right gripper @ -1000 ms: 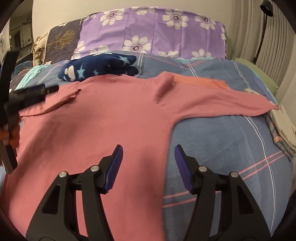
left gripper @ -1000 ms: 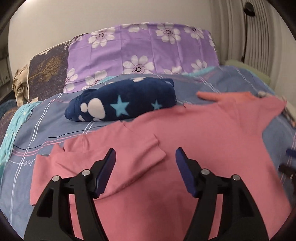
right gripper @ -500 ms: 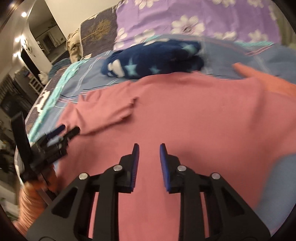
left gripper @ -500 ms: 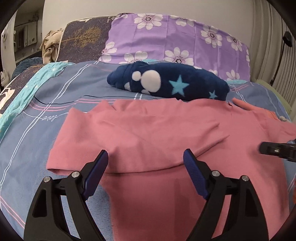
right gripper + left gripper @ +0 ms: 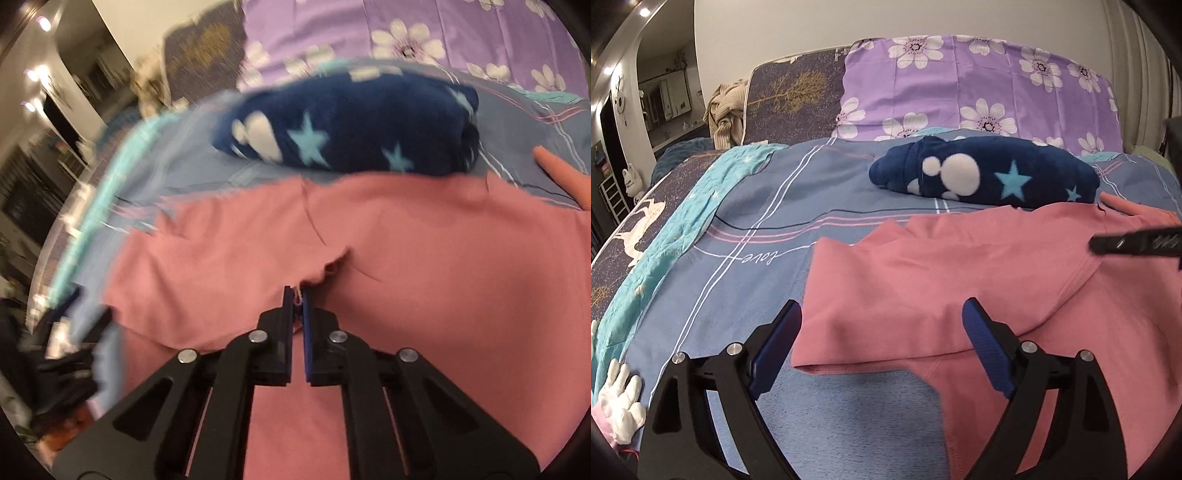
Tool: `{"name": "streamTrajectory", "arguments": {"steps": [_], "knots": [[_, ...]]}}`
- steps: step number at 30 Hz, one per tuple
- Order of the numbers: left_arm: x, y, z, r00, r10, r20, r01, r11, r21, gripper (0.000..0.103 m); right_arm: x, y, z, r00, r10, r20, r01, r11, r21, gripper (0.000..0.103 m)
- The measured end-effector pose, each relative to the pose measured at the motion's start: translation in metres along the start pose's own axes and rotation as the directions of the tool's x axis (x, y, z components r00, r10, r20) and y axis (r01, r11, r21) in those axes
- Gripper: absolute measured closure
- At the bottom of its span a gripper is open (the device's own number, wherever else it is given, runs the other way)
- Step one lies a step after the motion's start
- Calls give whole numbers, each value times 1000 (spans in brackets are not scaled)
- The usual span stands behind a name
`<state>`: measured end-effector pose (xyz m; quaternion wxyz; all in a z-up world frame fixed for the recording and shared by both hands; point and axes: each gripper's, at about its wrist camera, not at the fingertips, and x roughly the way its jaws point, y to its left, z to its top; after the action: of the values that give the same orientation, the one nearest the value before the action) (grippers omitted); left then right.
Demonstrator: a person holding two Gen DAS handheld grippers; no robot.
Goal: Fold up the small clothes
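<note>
Pink shirt (image 5: 424, 266) pinched by down-tilted right claw (image 5: 297, 295).

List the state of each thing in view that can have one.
Pink top: spread on the bed, one sleeve folded in.
Navy star fleece: bundled, lying beyond the top.
Left tool: open, holding nothing.
Right tool: shut on a pinch of the pink top.

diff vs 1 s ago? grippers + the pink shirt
Right gripper swung left over the pink shirt and its jaws have just closed, pinching a fabric edge. Left gripper slid left to the folded sleeve, jaws just opening wider, holding nothing. The navy star fleece and the purple flowered pillow stayed put.
</note>
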<state>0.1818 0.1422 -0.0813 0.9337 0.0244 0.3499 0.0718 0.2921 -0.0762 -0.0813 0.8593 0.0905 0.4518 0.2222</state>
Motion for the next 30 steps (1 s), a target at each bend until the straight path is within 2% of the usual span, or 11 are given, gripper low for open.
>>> {"name": "streamTrajectory", "arguments": {"steps": [4, 8, 12, 16, 18, 22, 25, 27, 30], "knots": [[1, 2, -3, 1000, -19, -9, 19, 999, 33, 8, -46, -16, 11, 995, -6, 95, 4, 1000, 15, 99], [9, -6, -9, 1000, 6, -29, -4, 998, 65, 8, -67, -44, 15, 990, -58, 131, 49, 996, 71, 99], [22, -14, -15, 997, 40, -69, -33, 995, 97, 8, -81, -74, 16, 987, -69, 142, 48, 989, 143, 99], [26, -7, -17, 993, 77, -91, -71, 995, 67, 8, -106, -96, 8, 977, -102, 188, 69, 983, 173, 99], [28, -1, -17, 991, 85, -103, -82, 996, 39, 16, -117, -108, 1, 971, -132, 200, 96, 979, 183, 99], [31, 0, -18, 992, 48, -119, -45, 999, 28, 28, -111, -135, -11, 974, -165, 155, 127, 964, 232, 99], [28, -9, -18, 993, 54, -102, -47, 996, 71, 37, -99, -148, -18, 977, -176, 117, 142, 958, 250, 99], [25, -17, -19, 994, 58, -93, -47, 993, 108, 48, -90, -151, -22, 977, -196, 83, 170, 953, 250, 98], [20, -27, -20, 996, 28, -84, -15, 988, 152, 59, -85, -153, -30, 956, -291, 33, 274, 929, 250, 97]]}}
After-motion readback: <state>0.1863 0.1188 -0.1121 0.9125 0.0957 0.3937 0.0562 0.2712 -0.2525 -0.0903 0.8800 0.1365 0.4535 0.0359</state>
